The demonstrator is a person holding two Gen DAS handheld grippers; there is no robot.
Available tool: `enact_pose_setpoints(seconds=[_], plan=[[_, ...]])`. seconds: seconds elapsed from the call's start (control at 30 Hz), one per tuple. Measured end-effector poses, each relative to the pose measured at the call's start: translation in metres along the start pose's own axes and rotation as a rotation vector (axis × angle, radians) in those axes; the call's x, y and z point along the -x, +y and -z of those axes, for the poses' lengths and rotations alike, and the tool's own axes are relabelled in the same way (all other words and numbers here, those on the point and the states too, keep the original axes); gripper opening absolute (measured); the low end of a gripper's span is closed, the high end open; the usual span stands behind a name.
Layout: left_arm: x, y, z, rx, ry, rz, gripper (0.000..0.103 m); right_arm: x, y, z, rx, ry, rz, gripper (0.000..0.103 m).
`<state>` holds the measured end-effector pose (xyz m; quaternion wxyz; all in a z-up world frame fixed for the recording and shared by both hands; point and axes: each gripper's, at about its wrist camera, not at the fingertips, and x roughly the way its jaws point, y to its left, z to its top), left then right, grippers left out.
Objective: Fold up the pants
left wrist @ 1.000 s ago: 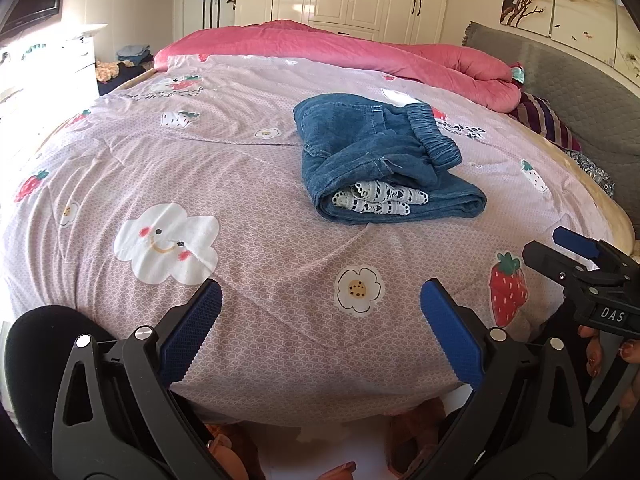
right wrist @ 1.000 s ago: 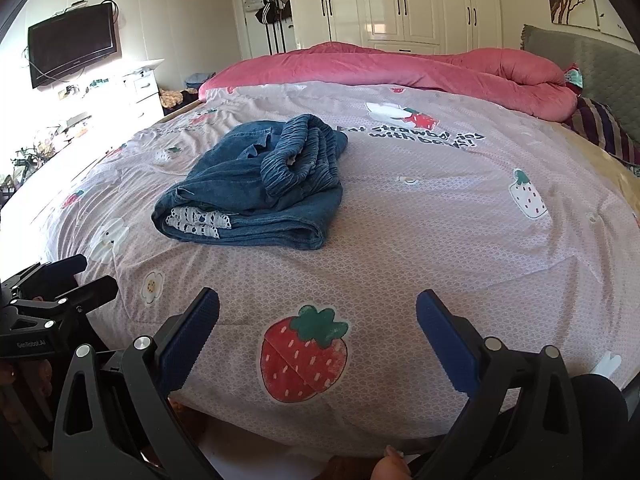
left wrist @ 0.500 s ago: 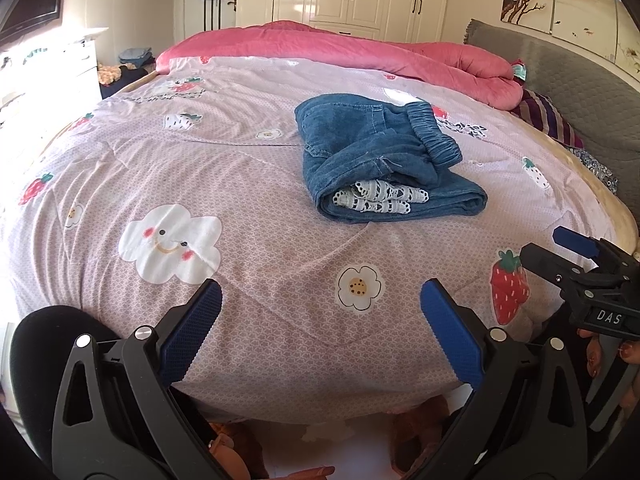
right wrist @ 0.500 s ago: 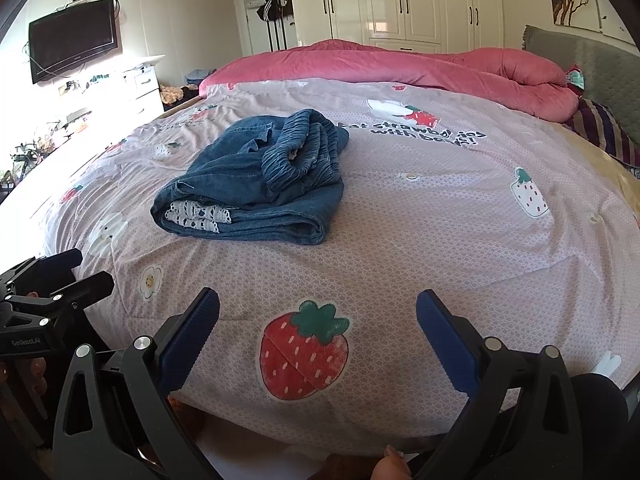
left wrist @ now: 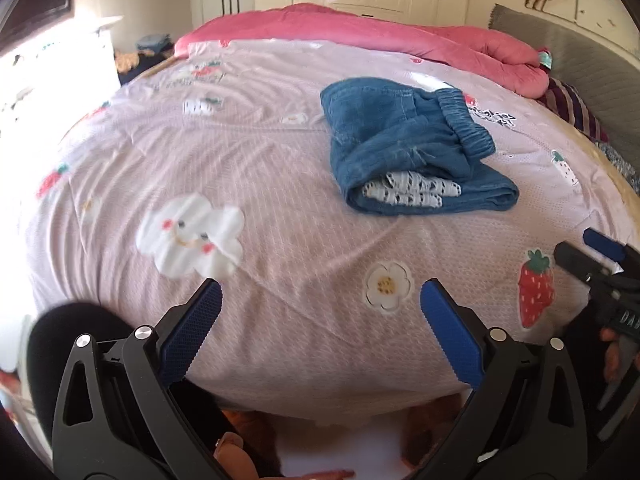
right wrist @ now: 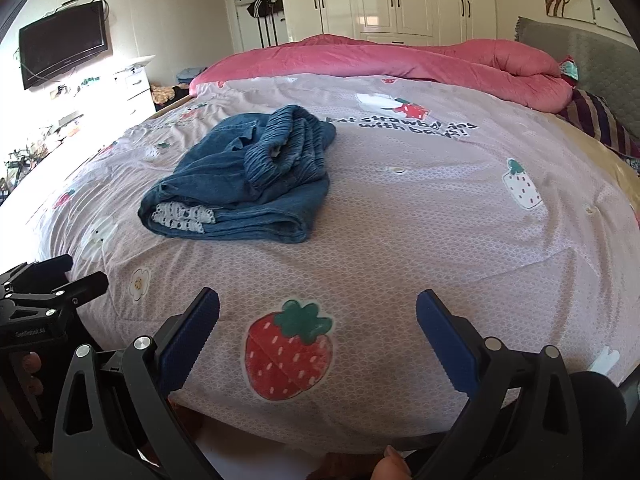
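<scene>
Left gripper [left wrist: 320, 300] and right gripper [right wrist: 318, 310] both gape empty at the bed's near edge, ribbed blue pads wide apart. Mid-bed on the dotted pink sheet [left wrist: 260, 168]: denim pants [left wrist: 408, 148] folded into a lumpy bundle, elastic waistband on top, lace trim peeking out.

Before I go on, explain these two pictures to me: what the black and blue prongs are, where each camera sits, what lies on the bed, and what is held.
No robot here: a person carries a two-finger tool in each hand. Each picture comes from a fisheye camera mounted on one tool, looking along its fingers.

In the left view, the left gripper shows as two black arms with blue pads, spread open and holding nothing. The right view shows the right gripper, also open and holding nothing. Each tool also appears at the edge of the other's picture.

On the pink quilt printed with strawberries and clouds lies the folded blue denim pants with white lace trim, untouched by either tool. A rolled pink blanket lies behind.
</scene>
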<state>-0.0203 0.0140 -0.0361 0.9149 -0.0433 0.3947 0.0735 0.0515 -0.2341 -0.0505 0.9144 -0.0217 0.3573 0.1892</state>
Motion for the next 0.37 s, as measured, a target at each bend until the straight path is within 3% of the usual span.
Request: enact_pose_setpoints(seconds=[0.1, 0.17, 0.3, 0.37], plan=[[0.007, 0.017, -0.016, 0.047, -0.043, 0.052, 0.093, 0.001, -0.026, -0.017, -0.049, -0.012, 0.035, 0.098], [0.001, 0.033, -0.034, 0.058, -0.044, 0.037, 0.094, 0.002, -0.06, -0.038, -0.109, -0.041, 0.091, 0.098], [-0.05, 0.1, -0.091, 0.093, 0.027, -0.126, 0.094, -0.018, -0.147, -0.083, -0.198, -0.058, 0.322, 0.098], [-0.082, 0.138, -0.117, 0.127, 0.06, -0.222, 0.094, -0.042, -0.195, -0.102, -0.239, -0.006, 0.45, 0.099]])
